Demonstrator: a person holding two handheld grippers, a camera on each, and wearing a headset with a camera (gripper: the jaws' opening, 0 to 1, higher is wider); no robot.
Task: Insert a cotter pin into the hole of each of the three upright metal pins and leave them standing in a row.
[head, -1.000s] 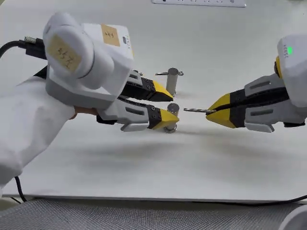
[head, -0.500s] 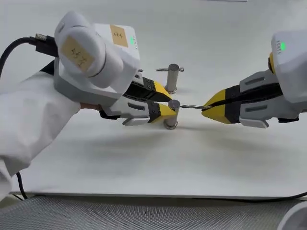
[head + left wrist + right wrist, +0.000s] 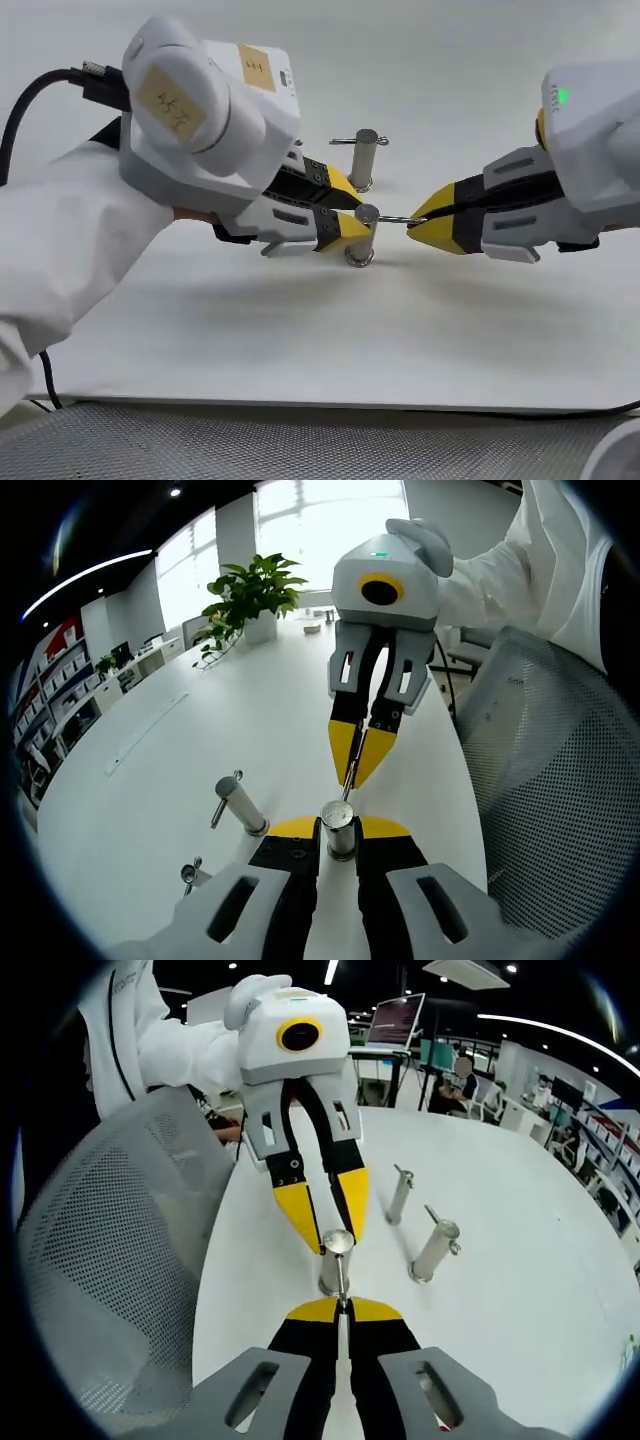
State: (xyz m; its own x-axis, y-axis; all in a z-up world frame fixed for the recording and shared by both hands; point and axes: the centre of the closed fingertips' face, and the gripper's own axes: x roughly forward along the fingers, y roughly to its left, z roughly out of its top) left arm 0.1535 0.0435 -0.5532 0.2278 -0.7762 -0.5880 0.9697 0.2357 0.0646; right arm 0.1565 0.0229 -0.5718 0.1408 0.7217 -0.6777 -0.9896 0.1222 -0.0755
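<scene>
L gripper (image 3: 356, 212) jaws clamped, R gripper (image 3: 414, 220) pinched, facing

The nearest metal pin (image 3: 363, 236) is standing upright, a level cotter pin (image 3: 394, 219) touching its head, while two farther metal pins (image 3: 434, 1251) are standing already cross-pinned.

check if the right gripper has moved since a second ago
Yes: the right gripper has moved left, closer to the rear upright pin, its cotter pin now reaching the front pin.
</scene>
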